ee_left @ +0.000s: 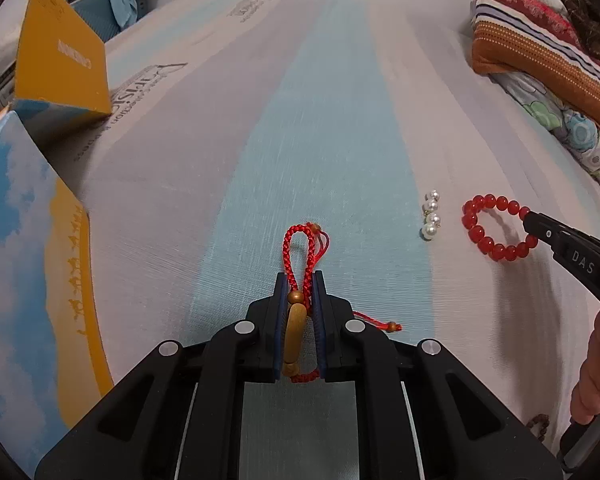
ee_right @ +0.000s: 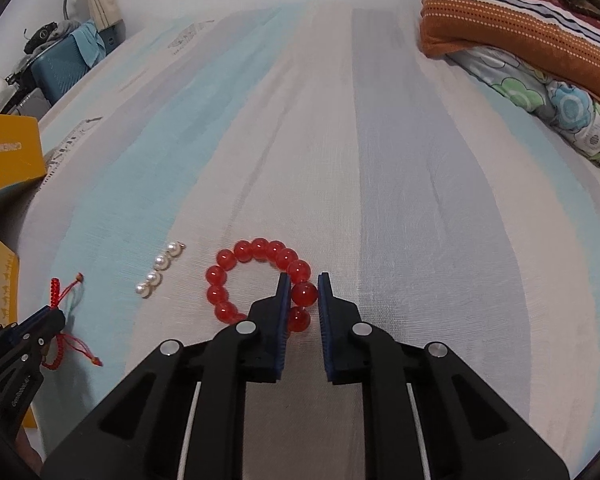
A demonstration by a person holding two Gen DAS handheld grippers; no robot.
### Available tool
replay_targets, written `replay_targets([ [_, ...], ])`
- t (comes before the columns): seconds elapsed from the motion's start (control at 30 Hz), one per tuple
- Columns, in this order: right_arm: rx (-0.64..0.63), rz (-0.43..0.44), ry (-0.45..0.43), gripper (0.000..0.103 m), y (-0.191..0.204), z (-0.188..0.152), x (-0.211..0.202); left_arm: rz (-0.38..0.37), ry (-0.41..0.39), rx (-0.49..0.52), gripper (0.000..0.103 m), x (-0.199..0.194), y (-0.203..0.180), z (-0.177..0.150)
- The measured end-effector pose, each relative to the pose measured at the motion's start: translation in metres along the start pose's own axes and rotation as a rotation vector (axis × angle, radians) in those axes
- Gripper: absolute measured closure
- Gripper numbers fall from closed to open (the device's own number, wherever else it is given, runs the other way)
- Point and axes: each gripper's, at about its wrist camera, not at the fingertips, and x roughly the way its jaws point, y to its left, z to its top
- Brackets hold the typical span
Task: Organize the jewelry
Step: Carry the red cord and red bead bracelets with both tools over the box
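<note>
Left gripper point(ee_left: 300, 280) clenched on red braided cord bracelet with wooden beads point(ee_left: 298, 256); right gripper point(ee_right: 303, 280) released around red glass-bead bracelet point(ee_right: 256, 284); white pearl strand point(ee_right: 160, 270) untouched, nothing boxed yet

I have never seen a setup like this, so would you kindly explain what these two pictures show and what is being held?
No robot here: a person holds a two-finger gripper in each hand, each carrying a fisheye camera that looks forward along its fingers. One picture comes from the left gripper, the other from the right gripper. Both look over a striped bedsheet. The left gripper is shut on a red braided cord bracelet with wooden beads. The right gripper's fingers straddle one side of a red bead bracelet lying on the sheet; gaps show beside the bead, so it is not clamped. Between the bracelets lies a short row of pearl beads. A yellow box stands to the left, folded blankets far right.
</note>
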Motion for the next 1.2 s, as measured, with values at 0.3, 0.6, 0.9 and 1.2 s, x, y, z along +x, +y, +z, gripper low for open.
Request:
replay_targets([
  [0.3, 0.000, 0.007, -0.033, 0.090, 0.003, 0.002, -0.020, -0.009, -0.018, -0.001, 0.092, -0.014, -0.001, 0.000],
  [0.6, 0.004, 0.012, -0.056, 0.090, 0.003, 0.002, -0.042, -0.016, -0.040, 0.003, 0.092, -0.035, -0.006, -0.002],
  [0.9, 0.010, 0.025, -0.085, 0.090, 0.009, -0.005, -0.073, -0.019, -0.074, 0.010, 0.092, -0.069, -0.003, -0.011],
  [1.2, 0.021, 0.060, -0.094, 0.090, 0.016, -0.019, -0.108, -0.030, -0.078, 0.027, 0.092, -0.098, -0.005, -0.014],
])
